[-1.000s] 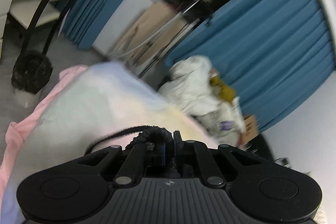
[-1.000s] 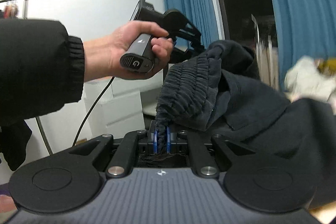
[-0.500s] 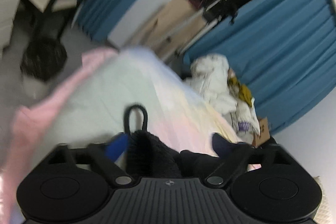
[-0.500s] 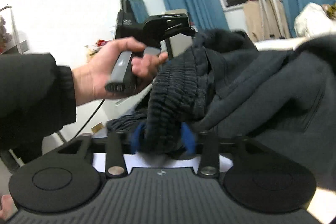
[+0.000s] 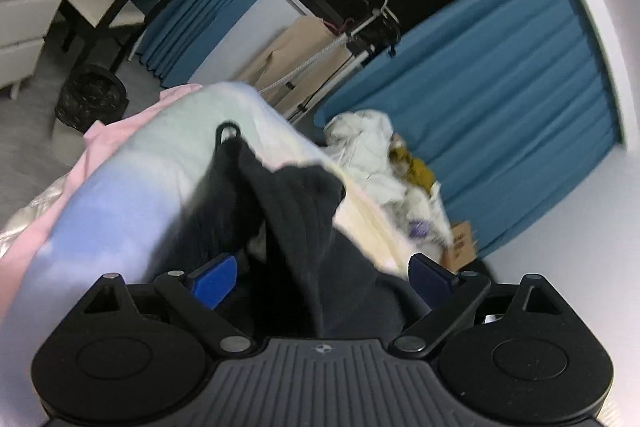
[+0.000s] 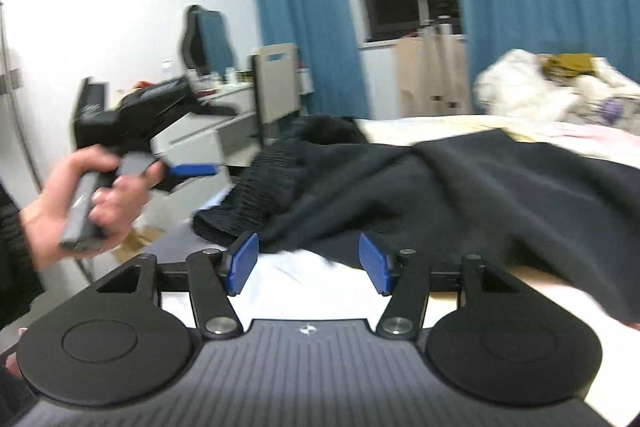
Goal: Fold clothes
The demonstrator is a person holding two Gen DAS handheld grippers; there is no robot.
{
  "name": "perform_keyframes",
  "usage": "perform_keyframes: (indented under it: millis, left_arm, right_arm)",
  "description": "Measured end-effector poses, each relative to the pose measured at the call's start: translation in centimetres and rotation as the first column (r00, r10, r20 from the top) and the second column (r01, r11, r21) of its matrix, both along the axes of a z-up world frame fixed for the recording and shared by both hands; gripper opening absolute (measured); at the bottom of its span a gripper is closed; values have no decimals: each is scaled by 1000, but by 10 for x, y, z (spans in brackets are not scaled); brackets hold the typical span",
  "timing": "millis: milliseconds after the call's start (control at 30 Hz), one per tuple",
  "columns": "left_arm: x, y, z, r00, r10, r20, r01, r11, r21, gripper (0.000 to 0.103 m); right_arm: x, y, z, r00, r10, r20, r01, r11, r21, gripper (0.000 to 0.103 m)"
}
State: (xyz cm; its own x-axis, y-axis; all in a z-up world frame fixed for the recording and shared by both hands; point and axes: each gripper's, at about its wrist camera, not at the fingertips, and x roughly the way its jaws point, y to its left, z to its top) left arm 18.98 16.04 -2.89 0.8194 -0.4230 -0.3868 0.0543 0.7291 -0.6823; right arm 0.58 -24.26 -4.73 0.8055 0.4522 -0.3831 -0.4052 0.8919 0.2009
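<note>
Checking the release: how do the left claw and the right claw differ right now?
The left claw stands wide with the dark garment draped between its pads, unpressed; the right claw is narrower, opening, with only the pale bedsheet between its pads. Neither grips anything.

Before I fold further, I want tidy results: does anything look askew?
Yes. The dark ribbed-waistband garment lies crumpled on the pastel bedsheet, its waistband bunched at the left, not flat. Both tongs are off it, the right one's jaws opening.
</note>
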Motion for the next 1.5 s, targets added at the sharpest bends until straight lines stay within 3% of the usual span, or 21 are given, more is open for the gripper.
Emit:
perform_keyframes:
  millis: [133,167,267,400,500,533,600,700,933,1000,1033,1067,1100,1200,1367,1500]
  left_arm:
    - [-17,-24,4,1000,8,-3,-7,991,132,90]
    - [-18,-28,3,1000,-2,-1,2,992,124,88]
    - [-19,-38,-7,999,-37,-17,39,995,96,82]
    - [-14,-63,-14,997,-76,-35,81,974,210,76]
    - [-7,-66,-19,999,-39,-29,45,964,262,68]
    - [-6,-66,-21,999,-38,-26,44,964,263,63]
    - [-5,-65,-21,999,-35,-18,39,959,282,47]
    - [-7,-56,-18,1000,-27,1,26,965,261,10]
    - [-18,-28,-4,998,-18,66,8,989,150,7]
    - [-23,-20,2,995,6,102,-18,993,117,7]
    - [-26,-13,4,993,25,112,-34,996,79,7]
    - [-29,-5,6,992,44,121,-49,998,41,7]
    - [-32,2,8,990,64,129,-65,998,3,7]
    - [-44,24,14,977,140,163,-122,986,-113,7]
    - [-68,67,16,954,258,155,-205,933,-295,7]
    - [-89,106,11,934,341,105,-279,881,-382,7]
  right_arm:
    - [-21,-37,1,989,-143,27,143,990,-8,67]
    - [-23,-50,-1,982,-188,19,188,982,5,67]
    - [-1,-81,-8,954,-300,-26,301,953,46,67]
    - [52,-118,-9,915,-401,-32,403,914,56,69]
    - [108,-151,-2,906,-424,-7,424,905,27,79]
    - [127,-159,-1,906,-422,19,422,906,24,93]
    - [168,-181,-2,922,-382,57,380,924,38,99]
    - [230,-195,-11,937,-348,3,348,937,-20,99]
    - [302,-173,-47,966,-235,-109,214,961,-177,97]
    - [302,-160,-55,967,-208,-149,176,963,-204,80]
    - [297,-155,-58,967,-204,-154,166,959,-229,59]
    - [293,-150,-61,967,-200,-159,155,955,-254,23]
    - [280,-146,-59,969,-199,-146,155,951,-269,12]
    - [234,-133,-44,976,-207,-61,183,942,-281,5]
    - [134,-123,-2,978,-201,51,207,955,-210,4]
    - [61,-108,6,983,-184,6,182,968,-175,4]
